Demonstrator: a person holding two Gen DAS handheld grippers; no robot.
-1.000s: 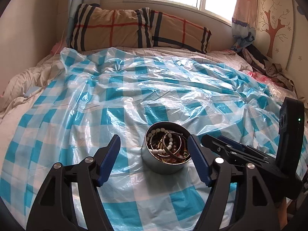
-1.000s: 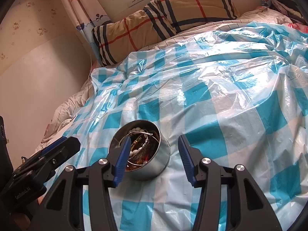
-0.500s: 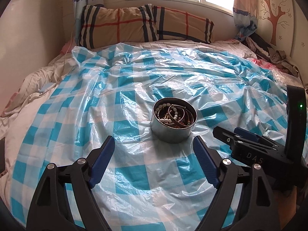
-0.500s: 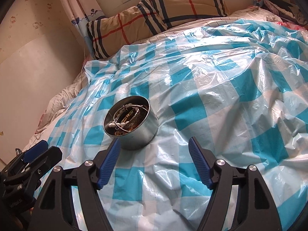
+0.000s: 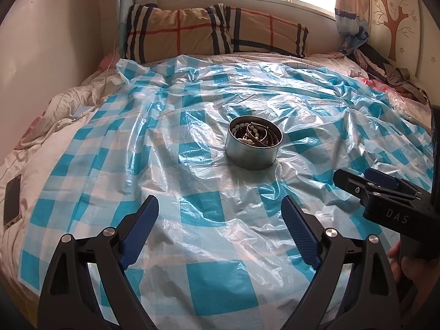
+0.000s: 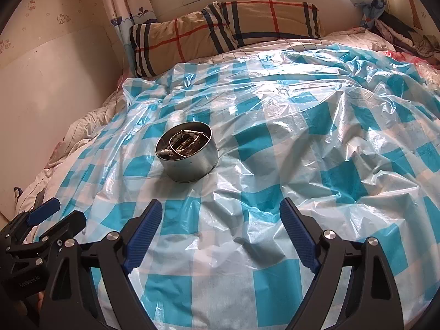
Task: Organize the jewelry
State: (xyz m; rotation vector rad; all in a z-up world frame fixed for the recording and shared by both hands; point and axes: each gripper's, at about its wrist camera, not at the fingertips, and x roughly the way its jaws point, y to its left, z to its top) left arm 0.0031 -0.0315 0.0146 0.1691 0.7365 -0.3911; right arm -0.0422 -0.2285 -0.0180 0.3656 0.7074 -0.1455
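Left gripper (image 5: 220, 228) and right gripper (image 6: 221, 227): jaws spread wide, having just been opening, nothing between them. Plastic sheet (image 5: 209, 206), blue-checked, over bed. Tin (image 5: 253, 146) on sheet, well ahead, holding bracelets (image 6: 183, 144) and beads. Pillow (image 5: 214, 34) beyond.
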